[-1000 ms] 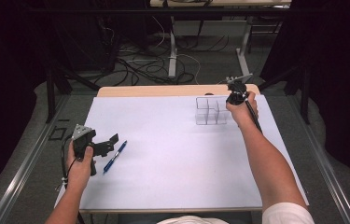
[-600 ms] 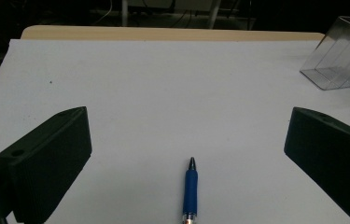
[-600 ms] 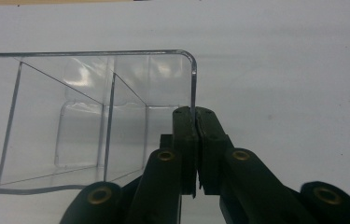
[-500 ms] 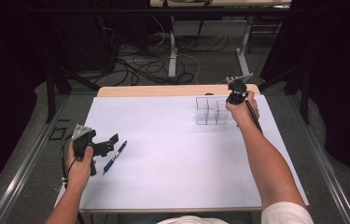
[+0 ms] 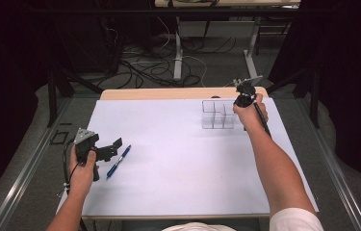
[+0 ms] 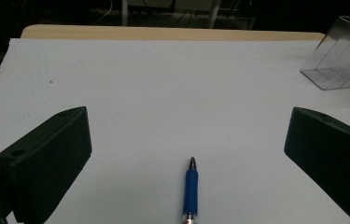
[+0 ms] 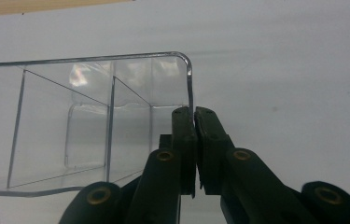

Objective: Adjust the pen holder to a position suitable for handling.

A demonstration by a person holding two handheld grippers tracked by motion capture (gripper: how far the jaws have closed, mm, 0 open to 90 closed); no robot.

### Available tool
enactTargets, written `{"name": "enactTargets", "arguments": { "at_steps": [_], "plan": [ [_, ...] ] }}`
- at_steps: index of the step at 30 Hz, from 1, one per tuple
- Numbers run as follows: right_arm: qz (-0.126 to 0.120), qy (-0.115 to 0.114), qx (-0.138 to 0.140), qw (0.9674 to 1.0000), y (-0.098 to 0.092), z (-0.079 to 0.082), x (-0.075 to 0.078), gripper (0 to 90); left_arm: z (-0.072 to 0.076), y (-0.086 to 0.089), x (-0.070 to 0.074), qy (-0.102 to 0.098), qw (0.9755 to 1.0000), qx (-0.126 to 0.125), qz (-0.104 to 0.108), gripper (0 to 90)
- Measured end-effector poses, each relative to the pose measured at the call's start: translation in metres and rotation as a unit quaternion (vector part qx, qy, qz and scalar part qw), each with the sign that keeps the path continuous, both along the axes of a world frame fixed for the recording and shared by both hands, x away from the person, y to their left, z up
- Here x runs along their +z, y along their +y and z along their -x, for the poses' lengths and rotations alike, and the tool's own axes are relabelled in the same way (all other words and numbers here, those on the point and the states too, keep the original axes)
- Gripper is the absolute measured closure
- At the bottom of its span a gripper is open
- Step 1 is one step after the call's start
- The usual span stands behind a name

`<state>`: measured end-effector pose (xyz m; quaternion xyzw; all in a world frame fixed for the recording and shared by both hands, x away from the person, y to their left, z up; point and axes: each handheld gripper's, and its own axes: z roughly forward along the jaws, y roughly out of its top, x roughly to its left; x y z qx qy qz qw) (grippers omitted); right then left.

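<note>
Nothing moved; right gripper (image 7: pixel 194 116) pinches wall of clear divided organizer (image 7: pixel 93 98); left gripper (image 6: pixel 186 149) spread.

We see the pen (image 5: pixel 118 161) lying on the table's (image 5: pixel 178 192) near left part; the clear compartment organizer (image 5: pixel 218 114) stands well apart, at the far right, behind it.

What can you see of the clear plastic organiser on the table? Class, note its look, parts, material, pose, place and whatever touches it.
The clear plastic organiser looks like transparent acrylic: a box with an open top, thin walls, rounded corners and inner dividers forming several compartments, all empty. It stands upright on the white table cover near the far right edge. The right gripper is shut on its side wall, one jaw inside and one outside. Nothing else touches it.
</note>
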<state>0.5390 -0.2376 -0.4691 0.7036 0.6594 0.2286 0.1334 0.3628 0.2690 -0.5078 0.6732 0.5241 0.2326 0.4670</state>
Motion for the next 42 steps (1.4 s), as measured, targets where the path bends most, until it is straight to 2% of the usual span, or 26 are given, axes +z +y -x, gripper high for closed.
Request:
{"name": "enactTargets", "arguments": {
  "at_steps": [3, 4, 7, 15, 25, 27, 30, 33, 35, 36, 39, 42],
  "plan": [
    [0.007, 0.008, -0.003, 0.9999, 0.001, 0.000, 0.001, 87.5, 0.000, 0.000, 0.000, 0.000, 1.0000, 0.000, 0.000, 0.6],
    [0.007, 0.004, -0.005, 1.0000, 0.001, 0.000, 0.001, 87.5, 0.000, 0.000, 0.000, 0.000, 1.0000, 0.000, 0.000, 0.6],
    [0.004, 0.012, -0.005, 0.9999, 0.000, 0.000, 0.002, 87.5, 0.000, 0.000, 0.000, 0.000, 1.0000, 0.000, 0.000, 0.6],
    [0.000, 0.013, -0.014, 0.9998, 0.004, 0.003, 0.003, 87.4, 0.000, 0.001, 0.000, 0.000, 1.0000, 0.001, 0.000, 0.6],
    [-0.007, 0.018, -0.003, 0.9998, 0.016, 0.011, 0.006, 87.5, 0.000, 0.001, 0.000, 0.001, 1.0000, 0.000, -0.002, 0.6],
    [-0.015, 0.022, -0.007, 0.9996, 0.023, 0.012, 0.007, 87.8, 0.000, 0.000, 0.000, 0.000, 1.0000, 0.000, -0.001, 0.6],
    [-0.018, 0.020, 0.002, 0.9996, 0.031, 0.014, 0.007, 87.7, 0.000, 0.000, 0.000, 0.001, 1.0000, -0.001, -0.002, 0.6],
    [-0.011, 0.023, 0.009, 0.9996, 0.041, 0.015, 0.007, 87.7, -0.001, 0.001, 0.000, 0.002, 1.0000, 0.000, -0.002, 0.6],
    [-0.025, 0.021, 0.011, 0.9994, 0.048, 0.016, 0.007, 87.7, -0.001, 0.001, 0.000, 0.002, 1.0000, 0.000, -0.001, 0.6],
    [-0.015, 0.024, 0.013, 0.9995, 0.050, 0.017, 0.008, 87.7, -0.001, 0.001, 0.000, 0.002, 1.0000, 0.000, -0.001, 0.6],
    [-0.013, 0.025, 0.020, 0.9994, 0.058, 0.018, 0.009, 87.7, 0.000, 0.001, 0.000, 0.002, 1.0000, 0.000, 0.000, 0.6],
    [-0.021, 0.026, 0.019, 0.9993, 0.065, 0.020, 0.011, 87.7, -0.001, 0.001, 0.000, 0.001, 1.0000, 0.000, 0.000, 0.6]
  ]
}}
